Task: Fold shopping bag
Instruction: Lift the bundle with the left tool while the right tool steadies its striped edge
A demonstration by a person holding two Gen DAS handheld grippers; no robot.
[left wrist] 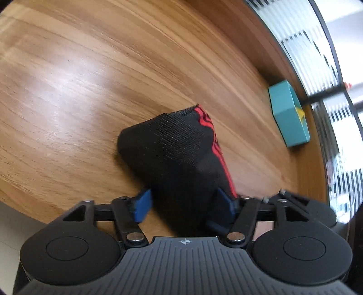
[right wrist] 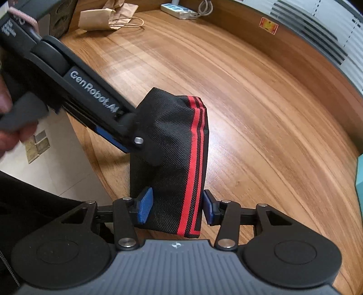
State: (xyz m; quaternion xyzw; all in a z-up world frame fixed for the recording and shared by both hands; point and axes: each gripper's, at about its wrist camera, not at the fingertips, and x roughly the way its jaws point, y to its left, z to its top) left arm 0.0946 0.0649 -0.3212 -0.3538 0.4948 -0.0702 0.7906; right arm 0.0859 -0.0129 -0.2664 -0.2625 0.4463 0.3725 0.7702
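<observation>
Item: black woven-fabric shopping bag (right wrist: 172, 145) with a red double stripe along one side, folded down into a compact upright bundle. It is held above the edge of the brown wood-grain table (right wrist: 261, 95), gripped from two sides, and whether its lower end touches the table surface cannot be told.

Left gripper (left wrist: 182, 204): black two-finger tool with blue pads (left wrist: 141, 207). The folded bag fills the gap between the pads and rises forward from them; the pads press against the fabric on both sides, so the tool is clamped on the bag. In the right wrist view the same tool (right wrist: 133, 143) reaches in from the upper left, its body printed "GenRobot.AI", its tip against the bag's upper left flank, with part of the person's hand (right wrist: 6, 127) showing at the frame edge.

Right gripper (right wrist: 175, 207): same make, blue pads (right wrist: 144, 208) set either side of the bag's lower end. The left pad lies against the black cloth; the right pad sits just beside the red-striped edge, and the view is too tight to say for certain that it bears on the fabric, though the bag appears grasped.

Containers: teal rectangular cardboard box (left wrist: 289, 113) lying on the table near its far edge, closed, a yellow mark on one face, contents not visible. Brown paper carrier bag (right wrist: 109, 15) with cord handles, lying flattened at the far end of the table, contents not visible.

Other: white power strip (right wrist: 179, 10) with cable, just beside the paper bag.
</observation>
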